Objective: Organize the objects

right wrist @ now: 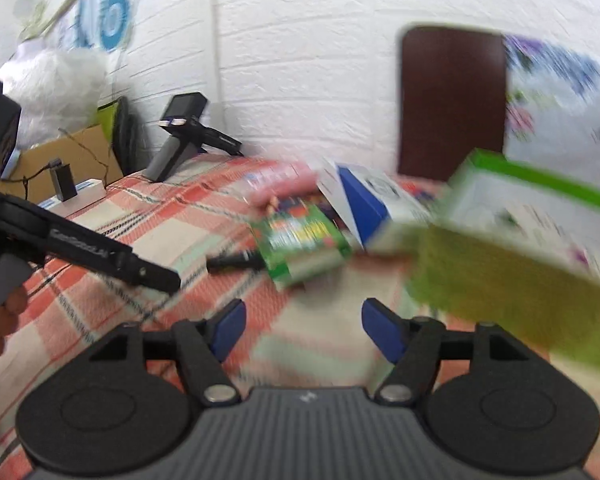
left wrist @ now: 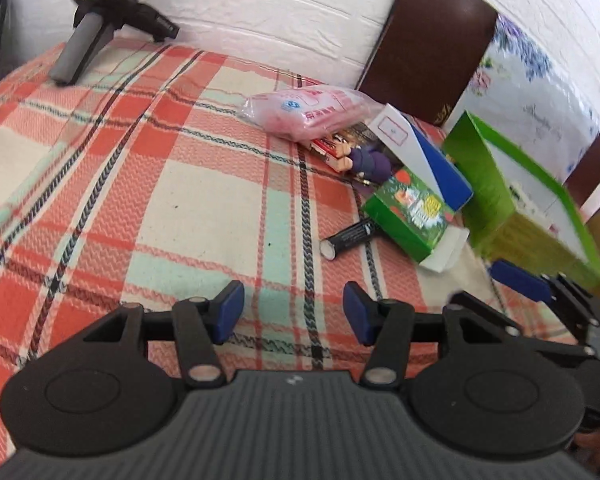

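A pile of objects lies on the plaid cloth (left wrist: 204,184): a pink packet (left wrist: 308,110), a purple toy figure (left wrist: 366,162), a small green carton (left wrist: 410,216), a blue and white box (left wrist: 428,152) and a black battery (left wrist: 348,238). A green open box (left wrist: 516,196) stands to their right. My left gripper (left wrist: 294,312) is open and empty, short of the battery. My right gripper (right wrist: 304,330) is open and empty, near the green box (right wrist: 520,240) and the carton (right wrist: 300,244); it also shows at the right in the left wrist view (left wrist: 520,280). The right wrist view is blurred.
A spare black gripper (left wrist: 100,20) stands at the table's far left corner by the white brick wall. A brown chair back (left wrist: 432,40) with a floral cloth (left wrist: 536,92) rises behind the pile. A cardboard box (right wrist: 68,160) and cables sit beyond the table's left edge.
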`<state>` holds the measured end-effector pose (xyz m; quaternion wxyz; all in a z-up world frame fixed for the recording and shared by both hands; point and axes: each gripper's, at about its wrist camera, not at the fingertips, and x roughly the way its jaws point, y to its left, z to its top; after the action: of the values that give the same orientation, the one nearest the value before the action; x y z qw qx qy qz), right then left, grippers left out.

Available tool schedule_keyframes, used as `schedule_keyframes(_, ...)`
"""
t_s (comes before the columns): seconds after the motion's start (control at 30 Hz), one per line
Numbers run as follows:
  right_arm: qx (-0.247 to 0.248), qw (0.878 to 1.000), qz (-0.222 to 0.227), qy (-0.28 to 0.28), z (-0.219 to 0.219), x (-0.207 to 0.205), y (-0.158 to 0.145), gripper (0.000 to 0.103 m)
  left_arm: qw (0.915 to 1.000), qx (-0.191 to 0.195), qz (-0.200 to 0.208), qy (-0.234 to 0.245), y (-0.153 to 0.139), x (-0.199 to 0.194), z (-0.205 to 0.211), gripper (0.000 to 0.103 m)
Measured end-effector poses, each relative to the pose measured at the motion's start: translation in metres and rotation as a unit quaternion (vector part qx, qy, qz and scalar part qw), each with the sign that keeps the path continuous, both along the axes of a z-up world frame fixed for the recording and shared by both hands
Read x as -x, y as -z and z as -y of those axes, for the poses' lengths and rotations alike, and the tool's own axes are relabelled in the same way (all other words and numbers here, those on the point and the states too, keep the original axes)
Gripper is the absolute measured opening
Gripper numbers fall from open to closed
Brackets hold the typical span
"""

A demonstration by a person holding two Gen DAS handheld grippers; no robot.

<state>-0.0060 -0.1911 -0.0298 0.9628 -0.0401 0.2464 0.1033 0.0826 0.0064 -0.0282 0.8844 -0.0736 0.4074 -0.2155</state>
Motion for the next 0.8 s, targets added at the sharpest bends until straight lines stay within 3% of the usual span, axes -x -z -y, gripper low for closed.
schedule_keyframes(0.13, 0.031, 0.999, 0.001, -0.028, -0.018, -0.038, -0.002, 0.077, 0.9990, 0.039, -0.013, 0.015, -0.002, -0.001, -0.004, 0.057)
schedule_keyframes(0.27, 0.053, 0.998, -0.019, -0.025, -0.024, -0.064, 0.007, 0.074, 0.9979, 0.056, -0.017, 0.027, -0.004, -0.002, -0.005, 0.057)
schedule_keyframes(0.3, 0.054, 0.998, -0.026, -0.023, -0.023, -0.066, 0.010, 0.070, 0.9977, 0.059, -0.019, 0.029, -0.004, -0.002, -0.006, 0.057)
schedule_keyframes(0.37, 0.052, 0.998, -0.037, 0.001, -0.020, -0.064, 0.014, 0.033, 0.9970, 0.065, -0.024, 0.034, -0.005, -0.002, -0.008, 0.057)
schedule_keyframes(0.43, 0.029, 0.999, -0.039, 0.006, -0.014, -0.053, 0.012, 0.028, 0.9965, 0.070, -0.027, 0.037, -0.006, 0.000, -0.007, 0.057)
schedule_keyframes(0.53, 0.044, 0.999, -0.028, 0.011, -0.014, -0.027, 0.004, 0.020, 0.9955, 0.075, -0.030, 0.049, -0.010, 0.005, 0.000, 0.057)
schedule_keyframes(0.63, 0.085, 0.996, -0.018, -0.037, -0.023, 0.008, 0.002, 0.023, 0.9931, 0.084, -0.035, 0.074, -0.014, 0.012, 0.009, 0.066)
schedule_keyframes(0.7, 0.107, 0.991, -0.025, -0.074, -0.028, 0.030, 0.002, 0.041, 0.9922, 0.085, -0.033, 0.084, -0.017, 0.017, 0.014, 0.072)
schedule_keyframes(0.73, 0.112, 0.990, -0.022, -0.078, -0.028, 0.041, 0.002, 0.057, 0.9920, 0.083, -0.029, 0.090, -0.019, 0.020, 0.017, 0.072)
schedule_keyframes(0.8, 0.095, 0.992, -0.032, -0.080, -0.026, 0.051, 0.001, 0.058, 0.9919, 0.077, -0.023, 0.098, -0.021, 0.025, 0.020, 0.072)
